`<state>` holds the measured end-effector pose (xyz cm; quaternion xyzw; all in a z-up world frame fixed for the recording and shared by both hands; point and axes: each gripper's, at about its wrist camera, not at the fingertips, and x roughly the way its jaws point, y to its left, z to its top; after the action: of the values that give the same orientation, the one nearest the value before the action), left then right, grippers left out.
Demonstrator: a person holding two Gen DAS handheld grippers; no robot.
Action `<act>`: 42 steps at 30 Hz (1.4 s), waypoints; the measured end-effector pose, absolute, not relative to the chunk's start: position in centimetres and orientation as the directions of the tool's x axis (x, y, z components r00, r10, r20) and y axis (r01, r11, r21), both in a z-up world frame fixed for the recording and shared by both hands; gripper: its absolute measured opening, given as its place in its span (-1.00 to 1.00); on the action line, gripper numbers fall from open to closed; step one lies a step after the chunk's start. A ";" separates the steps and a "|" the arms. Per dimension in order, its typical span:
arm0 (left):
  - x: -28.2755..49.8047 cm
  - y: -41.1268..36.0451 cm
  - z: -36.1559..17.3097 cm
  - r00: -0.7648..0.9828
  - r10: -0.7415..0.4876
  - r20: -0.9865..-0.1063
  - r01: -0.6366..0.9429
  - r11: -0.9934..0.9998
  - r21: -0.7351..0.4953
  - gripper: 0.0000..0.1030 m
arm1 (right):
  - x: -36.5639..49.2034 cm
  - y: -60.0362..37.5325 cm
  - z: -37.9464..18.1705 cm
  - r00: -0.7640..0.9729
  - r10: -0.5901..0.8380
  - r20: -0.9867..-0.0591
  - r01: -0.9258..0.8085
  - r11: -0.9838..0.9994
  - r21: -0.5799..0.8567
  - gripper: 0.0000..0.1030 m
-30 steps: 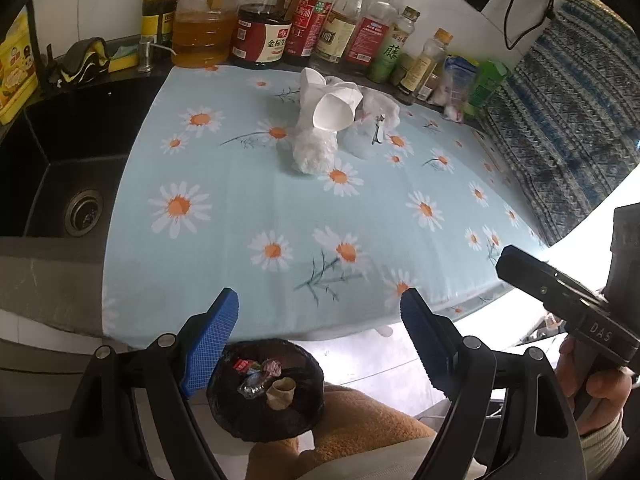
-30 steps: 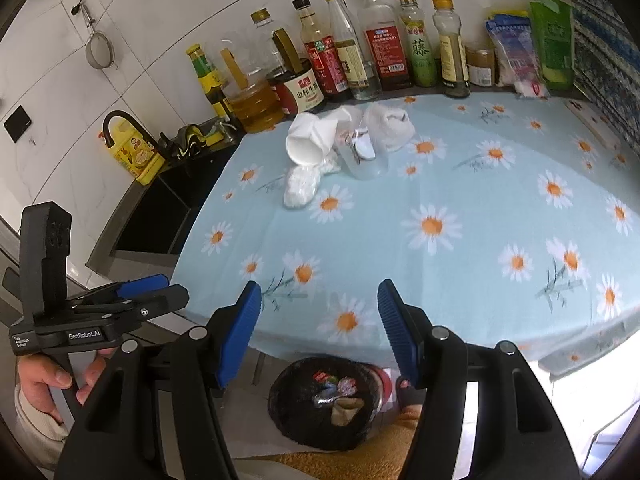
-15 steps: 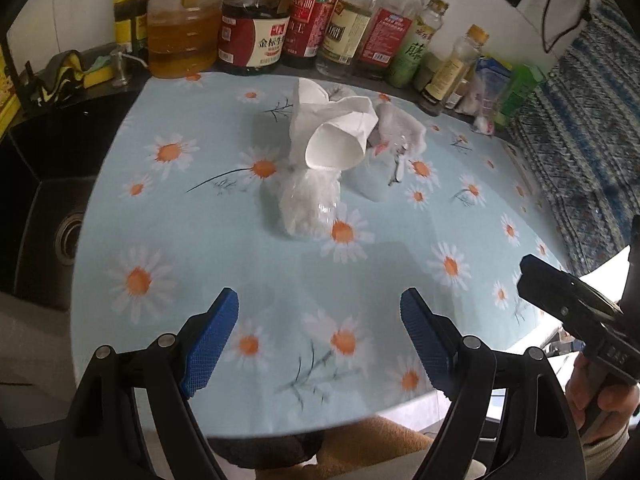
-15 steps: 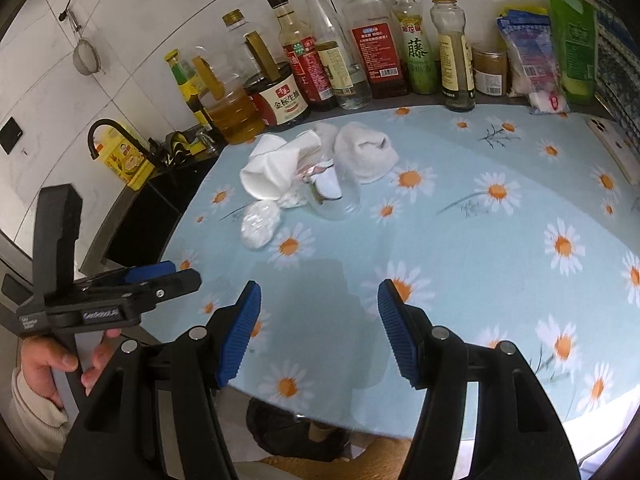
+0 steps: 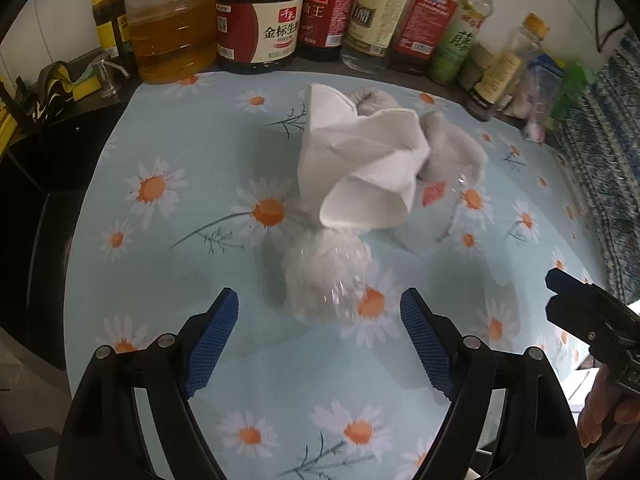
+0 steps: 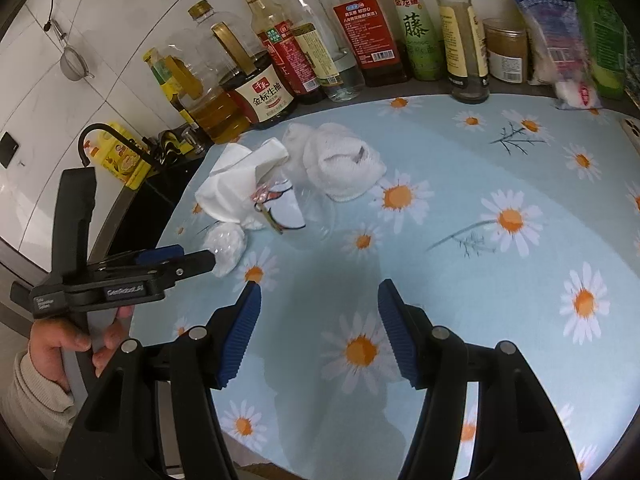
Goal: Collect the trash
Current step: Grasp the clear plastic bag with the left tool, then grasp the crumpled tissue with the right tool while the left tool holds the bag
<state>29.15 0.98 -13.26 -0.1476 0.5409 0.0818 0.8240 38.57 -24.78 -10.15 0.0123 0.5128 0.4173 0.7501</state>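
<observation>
Both the left gripper [image 5: 320, 328] and the right gripper [image 6: 318, 328] are spread wide, grasping nothing. On the daisy tablecloth [image 5: 168, 264], a clear wrapper ball [image 5: 326, 276] lies just ahead of the left gripper, touching a crumpled white tissue [image 5: 360, 168].

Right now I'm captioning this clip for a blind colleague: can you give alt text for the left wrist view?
The open left claw points at a crumpled clear plastic bag on a daisy-print tablecloth, not yet touching it. Behind the bag lies a folded white tissue, with condiment bottles along the wall.
</observation>
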 end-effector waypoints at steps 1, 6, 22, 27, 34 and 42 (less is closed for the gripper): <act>29.5 0.8 -13.4 0.399 -0.016 -0.917 -0.292 0.946 -0.143 0.57 | 39.0 -24.7 -10.3 0.119 0.640 -0.759 -0.615 0.647 0.450 0.19; 31.1 0.3 -13.9 0.386 0.008 -0.922 -0.281 0.954 -0.109 0.57 | 40.7 -24.5 -10.8 0.094 0.644 -0.759 -0.623 0.633 0.459 0.19; 32.3 0.1 -15.1 0.369 0.031 -0.929 -0.327 0.940 -0.098 0.00 | 43.0 -23.7 -12.0 0.016 0.647 -0.762 -0.665 0.576 0.475 0.19; 31.7 0.5 -15.1 0.372 0.027 -0.928 -0.355 0.928 -0.115 -0.03 | 42.7 -22.5 -11.8 -0.005 0.645 -0.764 -0.698 0.546 0.465 0.19; 30.0 0.8 -14.4 0.389 0.040 -0.920 -0.394 0.910 -0.127 -0.03 | 42.3 -20.2 -11.7 -0.025 0.638 -0.769 -0.749 0.498 0.437 0.21; 26.9 1.7 -13.5 0.401 0.055 -0.915 -0.458 0.877 -0.148 -0.03 | 40.7 -16.9 -10.3 -0.005 0.672 -0.740 -0.859 0.376 0.347 0.41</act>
<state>26.90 1.67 -13.52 -0.1921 0.5242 0.1574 0.8145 40.71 -16.93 -10.34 -0.1043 0.4483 0.5489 0.6978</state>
